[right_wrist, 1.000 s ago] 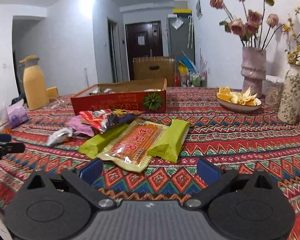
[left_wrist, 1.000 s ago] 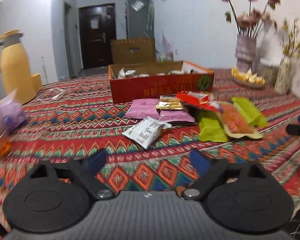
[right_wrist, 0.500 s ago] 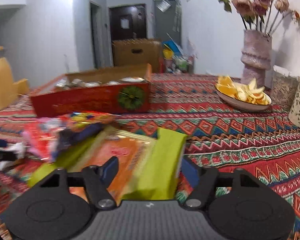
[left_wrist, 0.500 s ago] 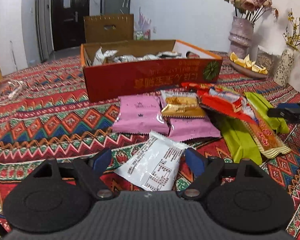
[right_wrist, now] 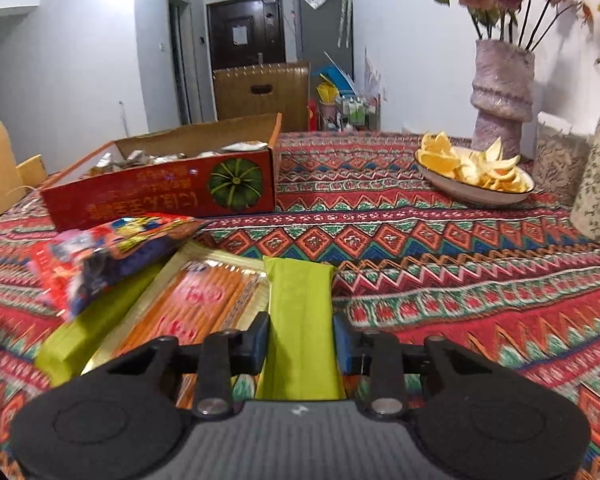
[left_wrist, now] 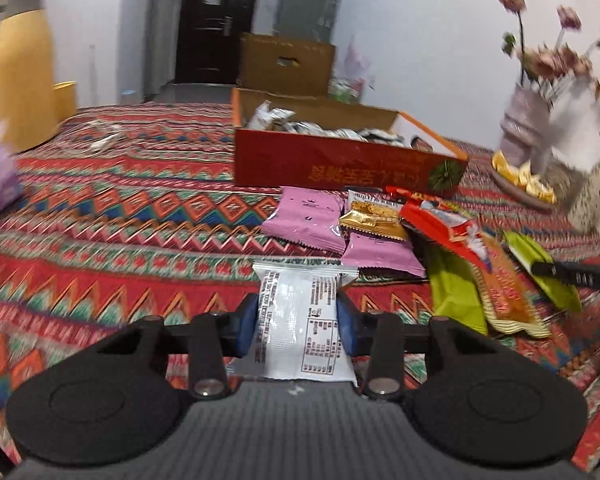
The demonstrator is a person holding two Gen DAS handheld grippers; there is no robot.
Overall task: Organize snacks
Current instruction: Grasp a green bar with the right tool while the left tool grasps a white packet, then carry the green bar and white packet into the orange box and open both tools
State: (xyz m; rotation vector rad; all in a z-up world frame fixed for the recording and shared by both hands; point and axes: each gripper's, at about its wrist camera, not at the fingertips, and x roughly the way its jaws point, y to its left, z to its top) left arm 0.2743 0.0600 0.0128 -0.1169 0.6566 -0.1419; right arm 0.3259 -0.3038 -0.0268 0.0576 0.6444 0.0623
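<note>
Right tongs (right_wrist: 300, 340) have just closed, clamping a green snack packet (right_wrist: 299, 312) beside the orange pack (right_wrist: 196, 304).

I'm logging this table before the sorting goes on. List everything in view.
white snack packet: 1, white with black print, between the left gripper's pads
green packets: 2, lime; one in the right gripper, one left of the orange pack
orange snack pack: 1, orange, between the green packets
red snack bag: 1, red and blue, lying over the pile
pink packets: 2, pink, before the box
gold packet: 1, gold, overlapping the pink ones
box: 1, red, open, holding silver packets
bowl: 1, white, orange pieces inside, far right
vases: 2, pinkish and floral, right edge
jug: 1, yellow, far left
tablecloth: 1, red patterned
left gripper: shut on white packet
right gripper: shut on green packet
</note>
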